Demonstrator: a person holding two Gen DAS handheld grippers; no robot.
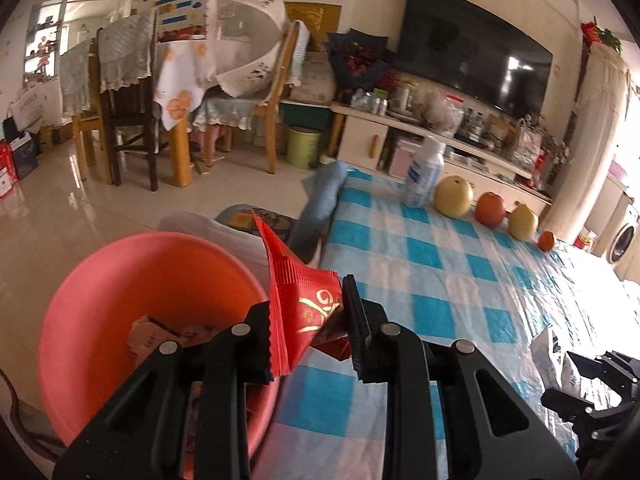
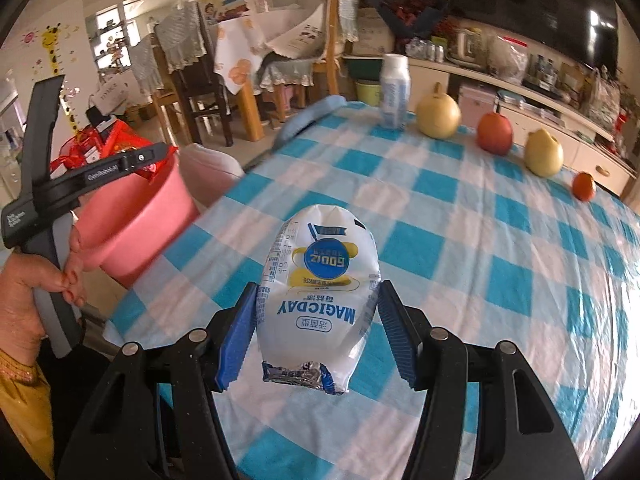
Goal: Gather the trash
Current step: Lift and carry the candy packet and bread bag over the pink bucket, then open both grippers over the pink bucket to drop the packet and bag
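Observation:
In the left wrist view, my left gripper is shut on a red snack wrapper, held over the near rim of a pink basin that has several scraps inside. The right wrist view shows that gripper side-on over the basin, in a person's hand. My right gripper is shut on a white and blue pouch, its blue pads pressing both sides above the checked tablecloth. The right gripper and pouch also appear low on the right in the left wrist view.
Along the table's far edge stand a white bottle, a pear, a red apple, another pear and a small orange. A blue cloth hangs off the far left corner. Chairs stand on the floor beyond.

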